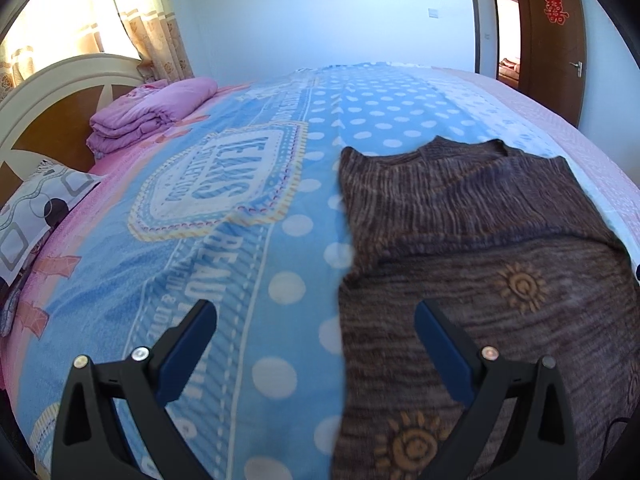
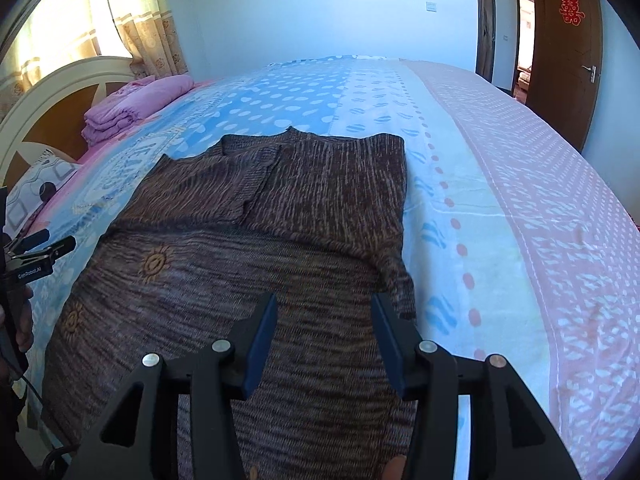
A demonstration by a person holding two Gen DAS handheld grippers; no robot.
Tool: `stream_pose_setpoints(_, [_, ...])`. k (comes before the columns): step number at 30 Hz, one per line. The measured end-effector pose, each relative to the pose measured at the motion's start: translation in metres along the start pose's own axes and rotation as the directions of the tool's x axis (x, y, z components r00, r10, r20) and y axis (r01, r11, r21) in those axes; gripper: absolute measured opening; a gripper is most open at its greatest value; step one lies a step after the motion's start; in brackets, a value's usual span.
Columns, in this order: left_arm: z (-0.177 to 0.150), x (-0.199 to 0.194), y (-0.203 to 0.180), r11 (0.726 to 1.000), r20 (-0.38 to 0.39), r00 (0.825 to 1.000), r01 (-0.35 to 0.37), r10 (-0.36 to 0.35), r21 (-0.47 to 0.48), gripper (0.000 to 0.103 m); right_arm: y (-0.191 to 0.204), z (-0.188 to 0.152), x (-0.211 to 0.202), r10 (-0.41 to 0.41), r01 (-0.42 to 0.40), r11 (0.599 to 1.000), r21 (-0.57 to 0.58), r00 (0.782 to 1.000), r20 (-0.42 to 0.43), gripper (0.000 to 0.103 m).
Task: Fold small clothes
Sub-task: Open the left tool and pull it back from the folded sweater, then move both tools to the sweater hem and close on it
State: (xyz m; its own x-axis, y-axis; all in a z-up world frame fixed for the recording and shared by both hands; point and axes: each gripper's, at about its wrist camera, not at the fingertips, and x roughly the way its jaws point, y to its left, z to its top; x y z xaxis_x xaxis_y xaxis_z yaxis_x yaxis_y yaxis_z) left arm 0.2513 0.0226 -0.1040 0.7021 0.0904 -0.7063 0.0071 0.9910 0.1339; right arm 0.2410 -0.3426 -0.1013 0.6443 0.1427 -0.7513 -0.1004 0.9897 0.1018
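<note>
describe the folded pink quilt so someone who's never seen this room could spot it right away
Find the arched headboard at the bed's head. Right against it lies the folded pink quilt, beside a grey patterned pillow. It is the only plain pink, thick stacked bundle there.

Left gripper [image 1: 316,320]: two black angular plastic arms, each with a triangular cut-out, carrying flat dark-blue pads [image 1: 444,352] on the inner faces; two round silver screws [image 1: 141,354] sit on each arm. Right gripper [image 2: 324,312]: identical build, black arms, dark-blue pads, paired silver screw heads [image 2: 427,346]. In the right wrist view the left gripper's side bears white lettering [image 2: 29,273], and a thin black cable [image 2: 34,390] hangs below it.
</note>
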Motion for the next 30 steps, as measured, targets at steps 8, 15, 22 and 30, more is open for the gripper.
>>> stream_pose_setpoints(8, [-0.032, -0.031, -0.007, 0.999, -0.025, 0.999, 0.025, -0.024, 0.048, 0.102, 0.011, -0.029, -0.02, 0.013, -0.015, 0.999, -0.035, 0.999, -0.036, 0.051])
stream_pose_setpoints(15, [-0.062, -0.062, -0.015, 0.991, -0.026, 0.999, 0.03, -0.027, 0.133, 0.102, 0.026, -0.059, -0.038, 0.023, -0.027, 0.997, -0.068, 0.997, -0.07, 0.052])
stream_pose_setpoints(22, [-0.099, -0.097, -0.011, 0.986, -0.052, 0.997, 0.068, -0.06, 0.153, 0.102, 0.04, -0.094, -0.066, 0.029, -0.04, 0.993, -0.108, 0.994, -0.103, 0.053])
stream_pose_setpoints(30, [-0.13, -0.114, -0.011, 0.983, -0.084, 0.991, 0.114, -0.103, 0.141, 0.1, 0.038, -0.133, -0.084, 0.007, -0.02, 0.996, -0.091, 0.99, -0.142, 0.053])
